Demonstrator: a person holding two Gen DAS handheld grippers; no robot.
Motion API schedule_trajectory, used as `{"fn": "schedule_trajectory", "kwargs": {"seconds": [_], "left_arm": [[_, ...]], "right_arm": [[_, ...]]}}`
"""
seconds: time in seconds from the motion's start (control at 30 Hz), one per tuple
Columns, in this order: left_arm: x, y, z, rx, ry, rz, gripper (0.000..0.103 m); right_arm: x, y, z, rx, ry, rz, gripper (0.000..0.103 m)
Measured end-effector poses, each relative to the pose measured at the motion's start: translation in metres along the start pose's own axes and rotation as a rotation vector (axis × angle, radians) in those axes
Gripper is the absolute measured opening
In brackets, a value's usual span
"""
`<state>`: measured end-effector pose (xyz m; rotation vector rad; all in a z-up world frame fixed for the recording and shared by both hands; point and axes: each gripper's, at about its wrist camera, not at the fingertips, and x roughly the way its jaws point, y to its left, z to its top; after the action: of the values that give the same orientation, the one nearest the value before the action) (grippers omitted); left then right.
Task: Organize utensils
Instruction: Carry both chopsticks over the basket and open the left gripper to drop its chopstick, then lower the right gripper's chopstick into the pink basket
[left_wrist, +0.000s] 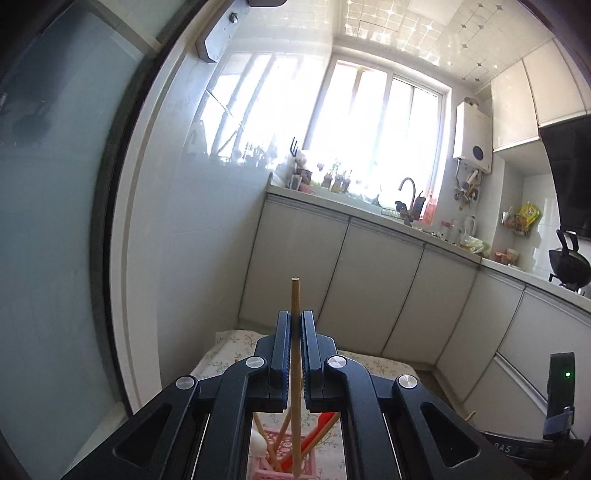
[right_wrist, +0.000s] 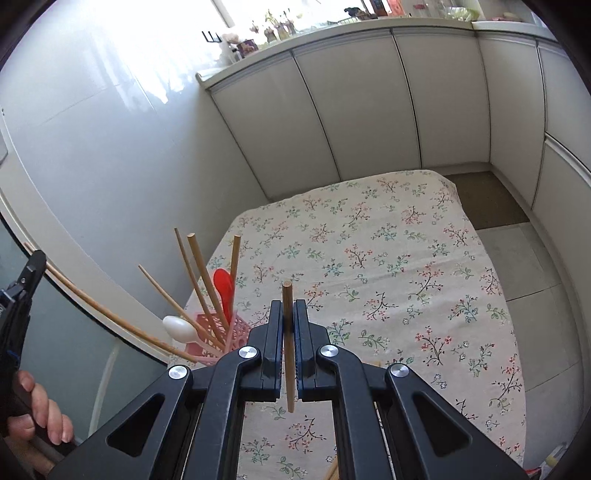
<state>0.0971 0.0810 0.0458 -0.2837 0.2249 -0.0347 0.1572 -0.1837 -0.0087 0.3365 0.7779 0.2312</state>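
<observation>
1. A table (right_wrist: 388, 258) covered by a cream cloth printed with small red and green floral sprigs is seen standing against a pale wall.
2. A pink perforated plastic utensil basket (right_wrist: 218, 336) is seen standing upright on the cloth, at its left edge.
3. The rest of the visible cloth is seen bare.

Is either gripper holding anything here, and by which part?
Each holds one wooden chopstick. The left gripper clamps its chopstick below the top end; the right gripper clamps its chopstick near the upper end.
</observation>
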Motion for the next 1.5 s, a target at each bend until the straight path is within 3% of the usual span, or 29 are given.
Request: {"fn": "schedule_trajectory", "kwargs": {"seconds": [0.23, 0.4, 0.6, 0.67, 0.73, 0.93, 1.17, 1.5], "left_arm": [[0.042, -0.004, -0.018, -0.01, 0.065, 0.001, 0.005], [0.069, -0.015, -0.037, 0.048, 0.104, 0.008, 0.005], [0.096, -0.02, -0.052, 0.076, 0.205, -0.006, 0.007], [0.096, -0.02, -0.053, 0.075, 0.219, -0.003, 0.02], [0.091, -0.016, -0.05, 0.07, 0.226, 0.0, 0.05], [0.075, 0.002, -0.045, 0.064, 0.328, 0.062, 0.069], [0.065, 0.036, -0.057, -0.006, 0.472, 0.132, 0.076], [0.062, 0.052, -0.064, 0.004, 0.527, 0.14, 0.076]], "right_arm": [[-0.001, -0.007, 0.004, 0.017, -0.009, 0.012, 0.005], [-0.001, -0.007, 0.005, 0.014, -0.014, 0.017, 0.005], [-0.008, -0.003, 0.006, 0.01, -0.039, 0.029, 0.005], [-0.013, 0.0, 0.008, 0.01, -0.056, 0.039, 0.005], [-0.021, 0.003, 0.011, 0.013, -0.08, 0.054, 0.005], [-0.047, 0.019, 0.019, 0.014, -0.17, 0.107, 0.005], [-0.042, 0.053, 0.025, -0.01, -0.215, 0.158, 0.005], [0.009, 0.09, 0.023, -0.055, -0.208, 0.131, 0.005]]}}
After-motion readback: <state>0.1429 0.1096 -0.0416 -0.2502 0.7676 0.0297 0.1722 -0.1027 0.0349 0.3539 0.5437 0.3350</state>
